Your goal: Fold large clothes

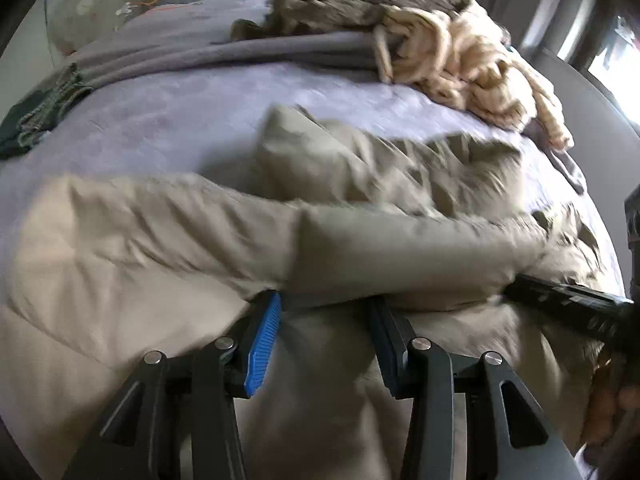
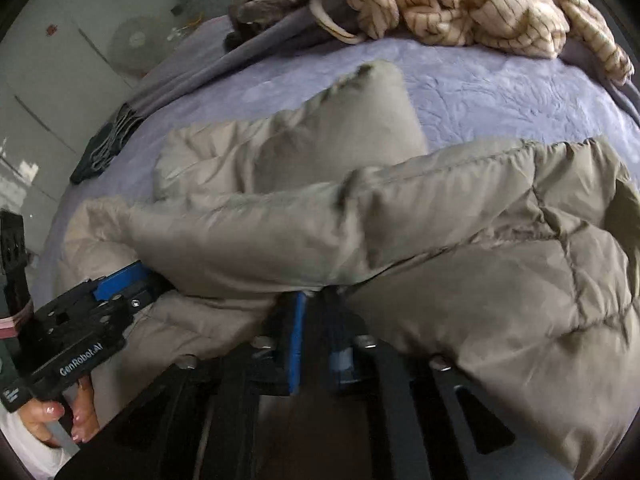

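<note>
Gripping the puffer jacket [image 2: 440,240] hem, right tongs [image 2: 316,300] clamped, left tongs [image 1: 326,304] seemingly apart.

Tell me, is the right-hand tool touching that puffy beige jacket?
Touching: the right wrist view shows the right gripper nearly closed, its fingers pinching the jacket's edge.

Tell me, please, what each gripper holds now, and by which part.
The right gripper is shut on the beige puffer jacket, at the underside edge of a raised fold. The left gripper stands open under the jacket, gripping nothing.

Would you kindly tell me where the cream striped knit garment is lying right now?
The cream striped knit garment lies crumpled at the far right of the lavender bedspread, beyond the beige puffer jacket and beside a grey-brown fuzzy garment.
</note>
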`<state>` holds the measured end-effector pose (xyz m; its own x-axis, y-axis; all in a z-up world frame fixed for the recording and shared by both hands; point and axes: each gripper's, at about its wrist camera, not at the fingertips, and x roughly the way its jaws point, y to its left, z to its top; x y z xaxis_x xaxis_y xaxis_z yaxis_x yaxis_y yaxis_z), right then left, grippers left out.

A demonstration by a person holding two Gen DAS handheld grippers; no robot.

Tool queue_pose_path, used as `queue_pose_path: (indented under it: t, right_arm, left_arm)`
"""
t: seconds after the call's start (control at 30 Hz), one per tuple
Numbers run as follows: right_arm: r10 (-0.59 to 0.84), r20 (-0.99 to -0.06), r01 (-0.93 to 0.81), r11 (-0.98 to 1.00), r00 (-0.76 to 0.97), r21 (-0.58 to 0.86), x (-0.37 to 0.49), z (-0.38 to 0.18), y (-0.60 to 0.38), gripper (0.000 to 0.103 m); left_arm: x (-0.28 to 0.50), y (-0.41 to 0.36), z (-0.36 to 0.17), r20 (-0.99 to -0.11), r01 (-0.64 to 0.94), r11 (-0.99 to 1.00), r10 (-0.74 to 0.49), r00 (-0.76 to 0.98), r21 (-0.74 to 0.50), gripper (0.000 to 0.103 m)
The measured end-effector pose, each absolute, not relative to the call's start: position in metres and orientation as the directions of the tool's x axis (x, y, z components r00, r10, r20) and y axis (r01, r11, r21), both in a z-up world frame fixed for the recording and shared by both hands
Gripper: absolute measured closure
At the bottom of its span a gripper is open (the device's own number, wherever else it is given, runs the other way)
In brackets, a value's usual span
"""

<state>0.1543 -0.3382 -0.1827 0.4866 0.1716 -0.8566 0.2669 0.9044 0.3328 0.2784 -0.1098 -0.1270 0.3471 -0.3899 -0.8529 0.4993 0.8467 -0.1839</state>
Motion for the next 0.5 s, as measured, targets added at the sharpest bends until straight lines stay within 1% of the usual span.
queue_pose_path:
  t: [0.07,0.2,0.27,0.3,0.33,0.37,0.43,0.5]
  right_arm:
    - [0.177,-0.856,0.294,0.889,0.486,0.351,0.154,-0.175,-0.362,0.102]
    - [0.044,-0.878,0.417,0.868,0.477,0.27,0.138,-0.16,-0.427,0.102]
    - [0.01,-0.887,0.488,0.833,0.461,0.263,0.125,-0.162,-0.46,0.102]
    - [0.006,-0.892,0.517,0.814,0.451,0.267,0.119,-0.167,-0.472,0.102]
    - [0.014,-0.897,0.546,0.79,0.441,0.28,0.113,-0.175,-0.483,0.102]
    - [0.024,-0.898,0.556,0.778,0.439,0.293,0.111,-0.181,-0.487,0.102]
    - [0.025,-0.899,0.566,0.77,0.437,0.296,0.116,-0.195,-0.491,0.102]
    - [-0.009,-0.903,0.566,0.782,0.429,0.262,0.123,-0.207,-0.488,0.102]
  left_arm:
    - [0.297,-0.087,-0.119,-0.847,0.445,0.887,-0.329,0.419,-0.124,0.056]
    - [0.345,-0.029,-0.119,-0.855,0.265,0.962,-0.189,0.483,-0.063,0.056]
    - [0.357,-0.011,-0.126,-0.857,0.217,0.975,-0.142,0.495,-0.037,0.056]
    - [0.362,-0.006,-0.136,-0.859,0.197,0.98,-0.11,0.5,-0.011,0.053]
    - [0.364,-0.005,-0.144,-0.865,0.189,0.982,-0.1,0.492,-0.006,0.047]
    - [0.367,-0.004,-0.155,-0.871,0.165,0.986,-0.087,0.483,-0.007,0.038]
    - [0.373,-0.008,-0.168,-0.877,0.141,0.99,-0.096,0.471,-0.033,0.037]
    - [0.379,-0.015,-0.178,-0.877,0.143,0.989,-0.088,0.473,-0.022,0.037]
